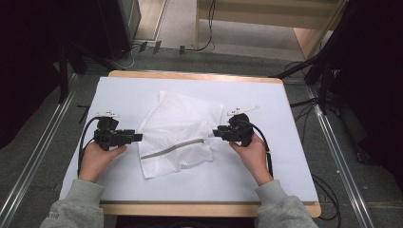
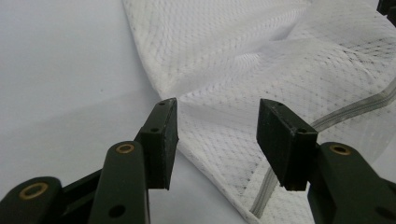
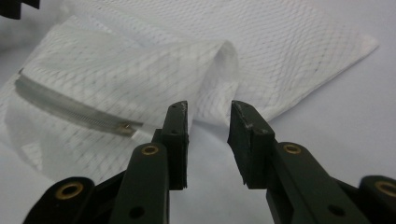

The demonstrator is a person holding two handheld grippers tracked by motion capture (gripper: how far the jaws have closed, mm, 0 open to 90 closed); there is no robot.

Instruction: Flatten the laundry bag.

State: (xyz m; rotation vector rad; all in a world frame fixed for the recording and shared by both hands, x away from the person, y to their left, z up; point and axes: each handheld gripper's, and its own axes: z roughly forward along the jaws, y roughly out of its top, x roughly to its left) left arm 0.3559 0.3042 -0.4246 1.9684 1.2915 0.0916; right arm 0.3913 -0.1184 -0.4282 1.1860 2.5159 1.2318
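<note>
A white mesh laundry bag [image 1: 178,133] lies rumpled and partly folded on the white-covered desk [image 1: 285,156], directly between the two claws. The left claw [image 1: 138,137] sits just beside the bag's left edge, its jaws spread apart with nothing pressed between them; in the left gripper view the mesh [image 2: 243,70] lies just ahead of the pads. The right claw [image 1: 216,133] sits at the bag's right edge, jaws parted more narrowly and gripping nothing; a folded lip of mesh [image 3: 219,70] lies just beyond its tips, perhaps touching them. The bag's grey zipper [image 1: 172,148] runs slantwise across the mesh, between both claws.
</note>
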